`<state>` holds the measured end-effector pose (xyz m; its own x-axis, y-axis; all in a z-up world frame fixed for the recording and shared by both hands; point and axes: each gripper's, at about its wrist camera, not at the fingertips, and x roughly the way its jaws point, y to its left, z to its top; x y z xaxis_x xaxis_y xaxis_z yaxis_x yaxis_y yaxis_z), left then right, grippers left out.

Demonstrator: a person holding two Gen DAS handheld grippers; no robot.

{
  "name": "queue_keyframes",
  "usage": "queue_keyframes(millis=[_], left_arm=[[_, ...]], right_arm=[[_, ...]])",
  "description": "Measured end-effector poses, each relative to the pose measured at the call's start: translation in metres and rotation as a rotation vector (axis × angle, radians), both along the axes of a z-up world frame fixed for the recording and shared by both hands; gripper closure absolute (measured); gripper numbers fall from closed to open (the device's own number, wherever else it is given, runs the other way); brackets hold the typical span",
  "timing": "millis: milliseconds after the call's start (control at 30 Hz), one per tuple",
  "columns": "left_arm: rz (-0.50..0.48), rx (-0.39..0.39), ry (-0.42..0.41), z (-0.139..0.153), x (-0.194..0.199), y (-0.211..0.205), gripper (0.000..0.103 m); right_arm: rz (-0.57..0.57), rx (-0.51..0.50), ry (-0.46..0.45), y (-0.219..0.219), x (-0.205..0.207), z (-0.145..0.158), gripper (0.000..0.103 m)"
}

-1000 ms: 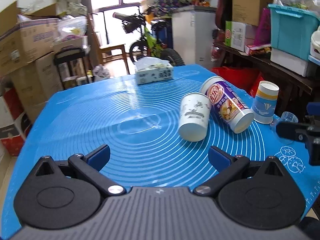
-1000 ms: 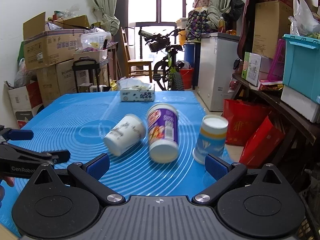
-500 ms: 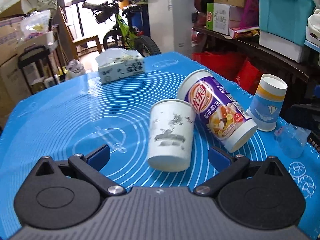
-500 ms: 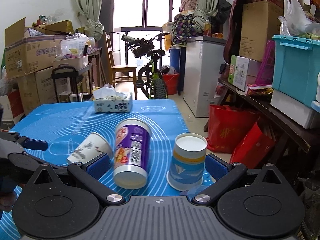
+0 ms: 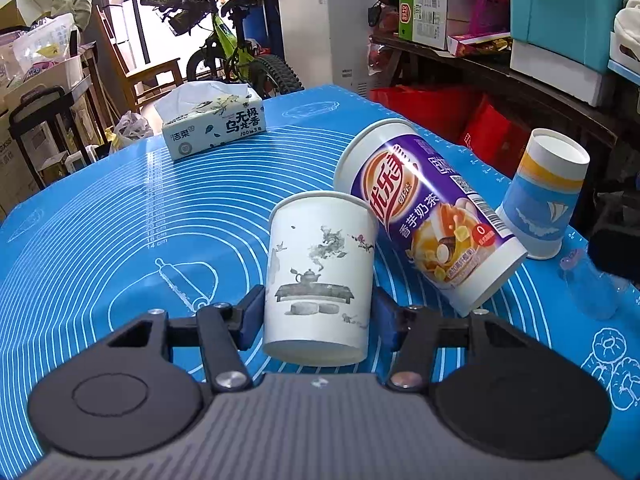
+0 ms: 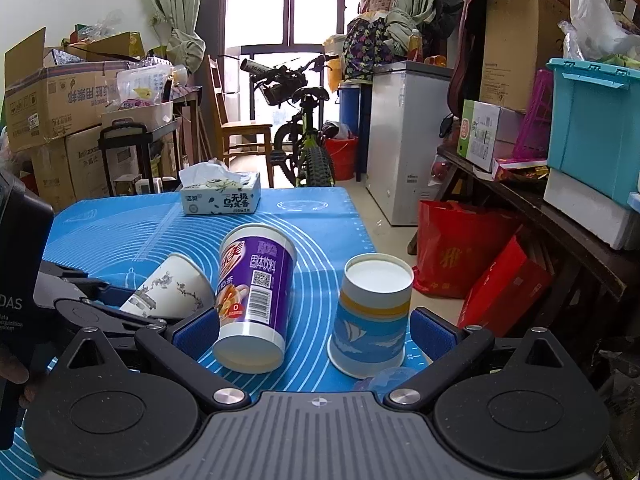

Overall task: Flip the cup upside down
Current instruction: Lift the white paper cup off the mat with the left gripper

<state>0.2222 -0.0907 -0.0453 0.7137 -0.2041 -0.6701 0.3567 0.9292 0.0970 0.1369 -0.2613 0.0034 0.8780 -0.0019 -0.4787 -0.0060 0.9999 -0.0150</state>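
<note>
A white paper cup with an ink teapot print lies on its side on the blue mat, base toward the camera. My left gripper has closed its blue pads on both sides of the cup near its base. The cup also shows in the right wrist view, held by the left gripper. A purple milk-tea cup lies on its side beside it, touching it. A blue-and-yellow cup stands upside down between the wide-open fingers of my right gripper.
A tissue box sits at the mat's far side. A small clear plastic cup stands at the right near the upside-down cup. The table's right edge drops toward red bags and a cluttered shelf.
My left gripper moved forward around the white cup and closed its pads on it. My right gripper moved closer to the cups, with the blue-and-yellow cup now between its fingers.
</note>
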Motion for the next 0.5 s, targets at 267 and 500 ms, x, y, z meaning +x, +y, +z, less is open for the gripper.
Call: queue_keyframes(millis=[267,500], left_arm=[[0.051,-0.022,-0.013,0.011,-0.019,0.013,0.047],[0.126,-0.031,-0.049,0.031,-0.063,0.040,0.047]], right_arm=[[0.009,-0.002,0.011,0.005,-0.008,0.002,0.000],[0.043,0.005,0.003,0.019,-0.027,0.011,0.000]])
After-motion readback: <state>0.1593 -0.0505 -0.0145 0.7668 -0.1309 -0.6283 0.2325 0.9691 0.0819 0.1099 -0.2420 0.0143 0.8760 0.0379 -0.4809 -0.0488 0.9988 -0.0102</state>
